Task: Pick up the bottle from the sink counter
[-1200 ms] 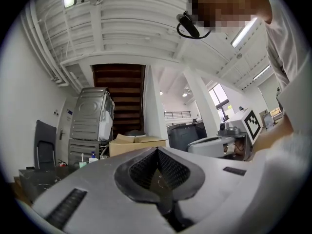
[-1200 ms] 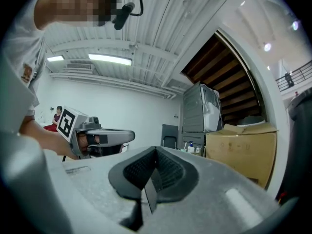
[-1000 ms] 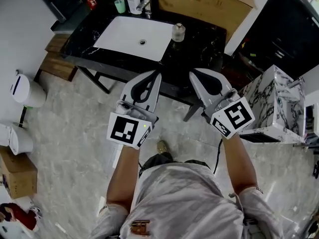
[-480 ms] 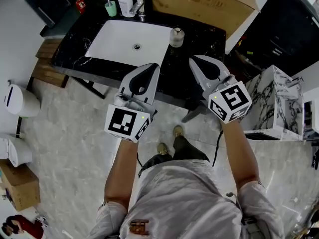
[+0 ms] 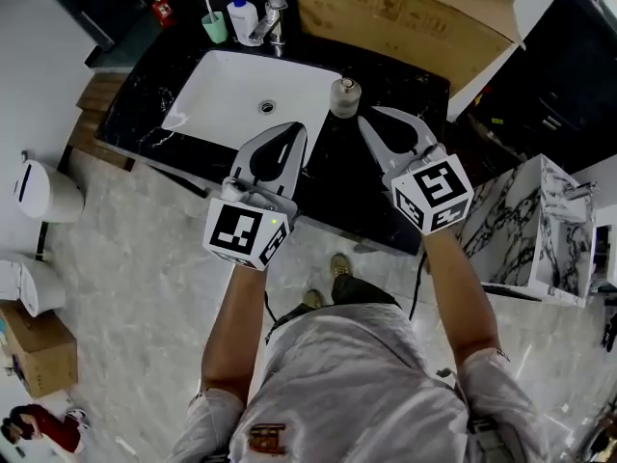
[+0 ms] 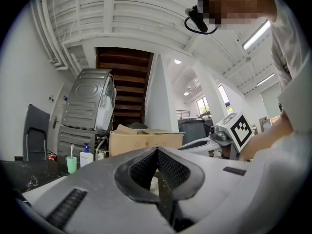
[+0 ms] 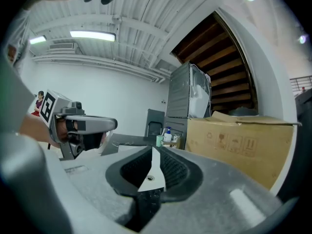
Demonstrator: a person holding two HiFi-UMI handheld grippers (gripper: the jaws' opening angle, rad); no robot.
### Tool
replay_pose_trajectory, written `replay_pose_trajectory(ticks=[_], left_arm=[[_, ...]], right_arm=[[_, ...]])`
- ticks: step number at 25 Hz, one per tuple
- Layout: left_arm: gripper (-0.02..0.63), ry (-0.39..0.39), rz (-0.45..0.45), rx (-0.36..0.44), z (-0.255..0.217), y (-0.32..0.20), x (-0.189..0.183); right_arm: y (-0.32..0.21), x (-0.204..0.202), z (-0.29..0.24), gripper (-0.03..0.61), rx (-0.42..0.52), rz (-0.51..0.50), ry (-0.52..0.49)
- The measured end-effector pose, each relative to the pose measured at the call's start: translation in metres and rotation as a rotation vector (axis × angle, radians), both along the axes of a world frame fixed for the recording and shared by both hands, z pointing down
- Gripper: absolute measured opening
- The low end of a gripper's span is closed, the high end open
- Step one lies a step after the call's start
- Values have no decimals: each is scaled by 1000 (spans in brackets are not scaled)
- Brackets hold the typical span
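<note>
Grey marbled floor lies nearest, ahead of it the black sink counter. Both grippers hover over the counter's near part. Left gripper: jaws together, empty. Right gripper: jaws opening, a narrow gap, nothing between them. The bottle stands upright on the counter, just right of the white basin, untouched. Judged remaining: approach, clamp, lift. A cardboard box stands farthest back.

readable text: none | cardboard box: faint handling pictograms, print illegible
</note>
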State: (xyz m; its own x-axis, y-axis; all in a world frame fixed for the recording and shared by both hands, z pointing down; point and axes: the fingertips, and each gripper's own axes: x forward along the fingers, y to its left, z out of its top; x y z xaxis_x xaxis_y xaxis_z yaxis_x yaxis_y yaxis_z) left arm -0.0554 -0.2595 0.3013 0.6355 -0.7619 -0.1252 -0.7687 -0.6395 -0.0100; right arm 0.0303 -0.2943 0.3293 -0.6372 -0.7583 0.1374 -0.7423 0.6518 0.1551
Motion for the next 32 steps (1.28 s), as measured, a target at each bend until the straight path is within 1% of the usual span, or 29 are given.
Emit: replay_pose_trajectory(ticks=[8, 14, 18, 23, 28, 32], left_arm=[[0, -8, -47, -33, 15, -53, 14], [0, -33, -32, -61, 31, -77, 21], [0, -39, -11, -76, 38, -88, 18], [0, -42, 10, -95, 47, -100, 15], [0, -41, 20, -119, 54, -108, 10], [0, -39, 27, -126, 58, -114, 10]], right_arm=[[-58, 4, 34, 198, -88, -37, 15], [-92, -1, 65, 291, -164, -37, 63], [-114, -5, 91, 322, -222, -13, 94], [-134, -8, 122, 351, -305, -3, 91], [-145, -15, 142, 372, -353, -10, 117], [-152, -16, 153, 373, -381, -10, 130]])
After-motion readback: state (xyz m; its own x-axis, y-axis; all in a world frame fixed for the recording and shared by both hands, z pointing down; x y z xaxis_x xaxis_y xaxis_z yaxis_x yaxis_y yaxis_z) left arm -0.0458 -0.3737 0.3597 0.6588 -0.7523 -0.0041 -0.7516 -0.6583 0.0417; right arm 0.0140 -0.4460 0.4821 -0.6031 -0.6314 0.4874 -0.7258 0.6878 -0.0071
